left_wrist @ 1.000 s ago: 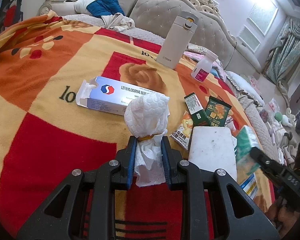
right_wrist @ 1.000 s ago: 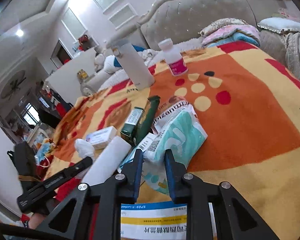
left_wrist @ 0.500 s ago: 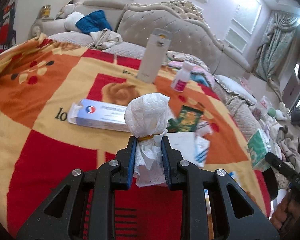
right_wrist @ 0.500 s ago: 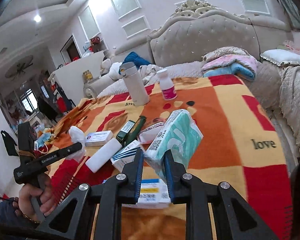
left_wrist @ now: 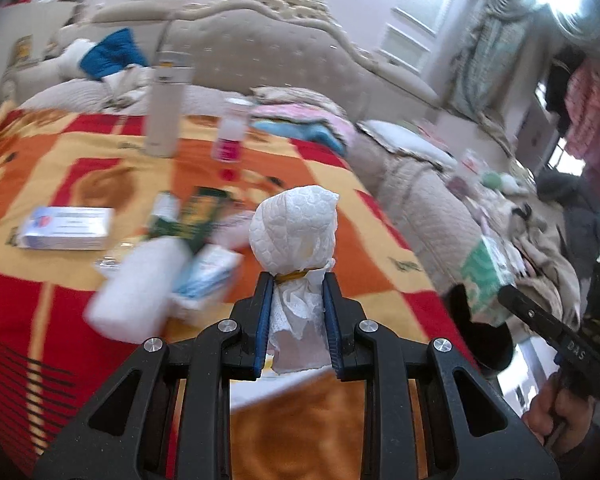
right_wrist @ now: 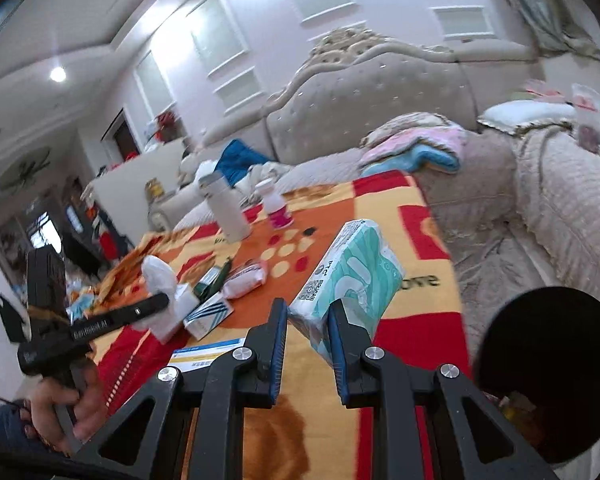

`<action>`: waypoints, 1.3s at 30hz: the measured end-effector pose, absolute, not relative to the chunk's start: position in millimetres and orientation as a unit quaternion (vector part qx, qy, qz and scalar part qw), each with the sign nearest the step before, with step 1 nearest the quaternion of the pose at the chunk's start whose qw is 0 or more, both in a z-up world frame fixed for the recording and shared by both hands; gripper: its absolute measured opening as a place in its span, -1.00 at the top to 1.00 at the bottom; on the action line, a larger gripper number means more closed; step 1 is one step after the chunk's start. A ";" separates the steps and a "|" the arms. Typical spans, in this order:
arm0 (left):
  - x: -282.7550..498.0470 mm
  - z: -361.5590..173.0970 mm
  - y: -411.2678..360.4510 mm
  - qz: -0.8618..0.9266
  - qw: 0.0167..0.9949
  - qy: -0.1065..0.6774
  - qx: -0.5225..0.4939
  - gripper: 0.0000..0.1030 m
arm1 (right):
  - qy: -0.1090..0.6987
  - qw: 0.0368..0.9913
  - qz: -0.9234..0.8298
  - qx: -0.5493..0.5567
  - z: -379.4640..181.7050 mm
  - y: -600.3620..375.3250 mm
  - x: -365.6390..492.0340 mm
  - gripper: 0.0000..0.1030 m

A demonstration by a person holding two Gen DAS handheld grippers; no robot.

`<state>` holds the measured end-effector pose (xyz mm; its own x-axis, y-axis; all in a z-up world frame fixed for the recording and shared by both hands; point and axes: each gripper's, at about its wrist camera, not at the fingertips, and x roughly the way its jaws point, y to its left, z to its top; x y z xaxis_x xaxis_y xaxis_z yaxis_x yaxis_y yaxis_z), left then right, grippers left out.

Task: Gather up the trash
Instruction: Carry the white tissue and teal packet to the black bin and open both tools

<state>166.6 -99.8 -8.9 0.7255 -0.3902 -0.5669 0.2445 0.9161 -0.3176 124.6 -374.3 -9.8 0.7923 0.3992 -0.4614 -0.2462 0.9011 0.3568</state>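
My left gripper (left_wrist: 296, 292) is shut on a white paper-towel wad (left_wrist: 294, 236) tied with a rubber band, held above the red and orange blanket (left_wrist: 80, 176). My right gripper (right_wrist: 308, 320) is shut on a teal tissue pack (right_wrist: 356, 276), also lifted off the blanket. A round black bin (right_wrist: 548, 372) opens at the lower right, just beside the tissue pack. In the left wrist view the bin (left_wrist: 480, 340) sits under the right gripper (left_wrist: 508, 296) and its tissue pack (left_wrist: 486, 276). In the right wrist view the left gripper (right_wrist: 156, 300) and the wad (right_wrist: 158, 274) show at the left.
On the blanket lie a medicine box (left_wrist: 66, 222), green packets (left_wrist: 192, 216), a white block (left_wrist: 136, 292) and a blue-striped box (left_wrist: 208, 272). A white thermos (left_wrist: 166, 108) and a pill bottle (left_wrist: 230, 140) stand further back. A tufted sofa (right_wrist: 380, 120) wraps around behind and to the right.
Both grippers have lifted and swung to the right with their loads, away from the blanket's middle. The black bin has come into view beside them.
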 end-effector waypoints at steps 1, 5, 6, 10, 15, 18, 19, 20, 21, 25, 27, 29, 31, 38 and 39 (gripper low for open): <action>165.6 -7.9 -115.6 -0.183 0.921 0.329 -0.105 0.57 | 0.270 0.937 0.167 0.143 -9.1 -380.4 121.5 0.62; 165.6 -7.8 -165.9 -0.218 0.913 0.335 -0.086 0.57 | 0.271 0.941 0.137 0.147 -11.8 -407.1 111.1 0.62; 165.7 -7.9 -178.9 -0.225 0.911 0.335 -0.080 0.57 | 0.274 0.941 0.127 0.152 -13.9 -416.8 108.8 0.62; 167.0 -12.5 -235.5 -0.264 0.900 0.344 -0.053 0.57 | 0.276 0.941 0.084 0.177 -20.6 -457.9 98.8 0.62; 173.9 -26.4 -309.7 -0.314 0.876 0.365 -0.014 0.57 | 0.305 0.931 0.026 0.199 -37.0 -495.3 93.9 0.62; 182.2 -34.8 -342.7 -0.336 0.864 0.374 0.005 0.57 | 0.323 0.924 0.007 0.206 -45.8 -509.3 97.5 0.62; 186.0 -38.2 -356.1 -0.344 0.859 0.378 0.013 0.57 | 0.328 0.922 0.001 0.207 -47.8 -512.1 98.8 0.62; 189.0 -41.3 -365.1 -0.349 0.856 0.381 0.019 0.57 | 0.332 0.920 -0.003 0.207 -49.9 -515.5 99.2 0.62; 191.9 -43.0 -372.2 -0.353 0.854 0.382 0.023 0.57 | 0.336 0.918 -0.007 0.208 -52.2 -519.2 98.0 0.62; 207.0 -51.3 -391.8 -0.363 0.844 0.394 0.026 0.57 | 0.354 0.909 -0.015 0.219 -60.3 -525.5 103.9 0.62; 210.8 -56.2 -394.1 -0.363 0.842 0.398 0.026 0.57 | 0.358 0.906 -0.020 0.224 -63.0 -528.4 105.9 0.62; 214.4 -60.8 -398.5 -0.363 0.839 0.403 0.029 0.56 | 0.363 0.902 -0.028 0.230 -66.3 -531.3 108.0 0.62; 216.4 -64.1 -401.3 -0.360 0.839 0.406 0.032 0.52 | 0.370 0.897 -0.036 0.240 -70.2 -532.7 110.4 0.62; 217.3 -65.2 -397.0 -0.359 0.840 0.405 0.023 -0.19 | 0.386 0.878 -0.064 0.277 -80.7 -548.4 110.9 0.61; 217.9 -66.2 -397.2 -0.358 0.840 0.408 0.023 -0.19 | 0.385 0.878 -0.065 0.277 -79.8 -548.6 110.1 0.53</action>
